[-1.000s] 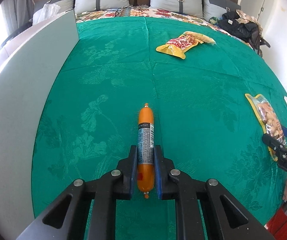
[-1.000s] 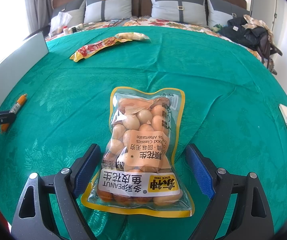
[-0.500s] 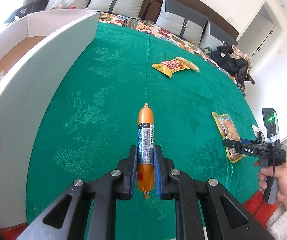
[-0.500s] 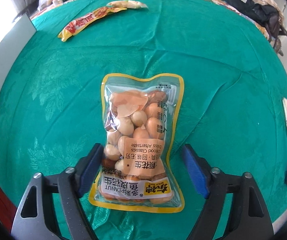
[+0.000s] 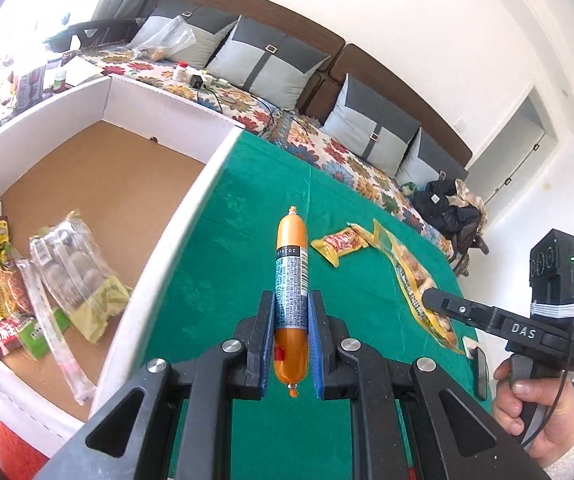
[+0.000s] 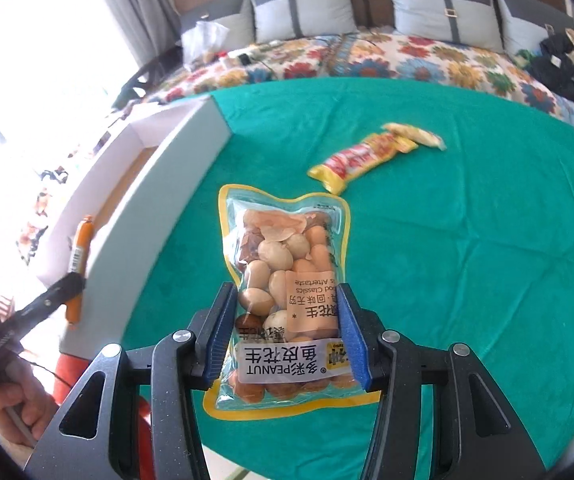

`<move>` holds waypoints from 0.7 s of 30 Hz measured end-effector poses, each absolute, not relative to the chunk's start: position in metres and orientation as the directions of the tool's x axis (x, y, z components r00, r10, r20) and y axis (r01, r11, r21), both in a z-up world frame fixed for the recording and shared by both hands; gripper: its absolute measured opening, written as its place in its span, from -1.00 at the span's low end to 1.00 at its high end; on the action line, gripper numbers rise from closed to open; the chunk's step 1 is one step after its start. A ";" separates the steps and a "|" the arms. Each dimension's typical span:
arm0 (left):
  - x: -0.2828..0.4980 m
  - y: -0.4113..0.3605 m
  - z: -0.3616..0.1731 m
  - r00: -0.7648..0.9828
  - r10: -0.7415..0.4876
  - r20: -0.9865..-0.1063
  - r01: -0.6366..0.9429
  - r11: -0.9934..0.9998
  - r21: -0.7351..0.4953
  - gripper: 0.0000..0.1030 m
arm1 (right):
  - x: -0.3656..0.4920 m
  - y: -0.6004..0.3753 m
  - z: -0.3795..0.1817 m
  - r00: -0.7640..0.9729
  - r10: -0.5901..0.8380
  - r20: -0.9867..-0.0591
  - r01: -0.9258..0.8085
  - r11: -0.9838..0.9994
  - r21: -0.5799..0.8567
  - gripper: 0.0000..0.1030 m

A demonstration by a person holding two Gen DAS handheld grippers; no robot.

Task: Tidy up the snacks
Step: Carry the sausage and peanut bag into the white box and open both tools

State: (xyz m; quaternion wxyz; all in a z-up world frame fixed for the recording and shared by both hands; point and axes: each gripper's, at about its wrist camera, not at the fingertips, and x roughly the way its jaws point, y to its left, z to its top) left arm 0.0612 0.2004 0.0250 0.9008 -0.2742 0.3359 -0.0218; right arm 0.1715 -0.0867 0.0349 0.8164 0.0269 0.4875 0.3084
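Snack packets (image 5: 59,280) lie in the box (image 5: 175,208), left of the cloth (image 5: 223,248).

Your green cloth (image 6: 467,240) covers the bed, carrying a yellow-red snack packet (image 6: 361,156) and the white box (image 5: 191,208).

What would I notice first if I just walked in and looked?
Two grippers, each carrying a snack above the green cloth: the left gripper clamps an orange sausage, and the right gripper has just closed on a peanut bag. On the left, the white box already holds snack packets.
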 end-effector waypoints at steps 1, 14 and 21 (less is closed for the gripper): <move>0.057 0.217 0.029 0.782 -0.191 -0.593 -0.172 0.849 -0.500 -0.71 | 0.169 -0.065 0.044 0.317 0.576 -0.754 -0.500 0.777 0.383 0.01; -0.003 0.387 -0.020 0.625 0.191 -0.757 -0.594 0.746 -0.303 0.61 | 0.100 0.144 0.048 0.073 0.775 -0.627 -0.697 0.490 0.524 0.44; -0.021 0.368 -0.026 0.661 0.190 -0.726 -0.583 0.739 -0.337 0.63 | 0.125 0.042 -0.011 0.285 0.632 -0.720 -0.666 0.671 0.325 0.47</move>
